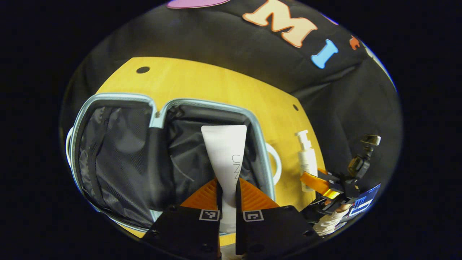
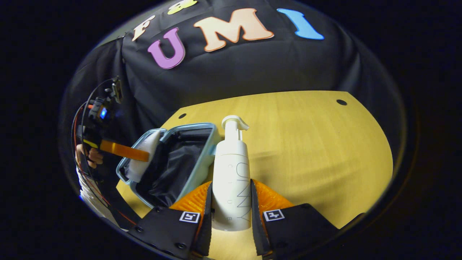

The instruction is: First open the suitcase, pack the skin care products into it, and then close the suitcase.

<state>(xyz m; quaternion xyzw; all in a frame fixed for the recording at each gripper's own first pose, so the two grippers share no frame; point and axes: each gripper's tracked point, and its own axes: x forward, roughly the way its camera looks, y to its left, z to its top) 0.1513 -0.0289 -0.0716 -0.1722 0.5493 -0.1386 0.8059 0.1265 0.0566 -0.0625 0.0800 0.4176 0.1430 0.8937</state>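
your left gripper [image 1: 228, 196] clamps the tube [image 1: 225, 159] over the open suitcase [image 1: 119, 159] for packing; right gripper [image 2: 231, 202] grips the pump bottle [image 2: 231, 180], ready.

In the left gripper view, the lower end of the white tube [image 1: 224, 159] disappears between the left gripper [image 1: 228, 193] fingers, so its cap cannot be seen. The near edge of the open suitcase [image 1: 119, 155] is hidden behind the gripper body, and its dark mesh lining swallows whatever lies deep inside. The pump bottle [image 1: 306, 162] is partly covered by the right gripper [image 1: 317, 180], whose finger contact is too small to judge. In the right gripper view, the bottle's base [image 2: 231, 220] sits in the fingers' shadow, the suitcase's left part [image 2: 144, 180] is hidden by the tube, and the hand [image 2: 88, 155] at the edge is largely cut off.
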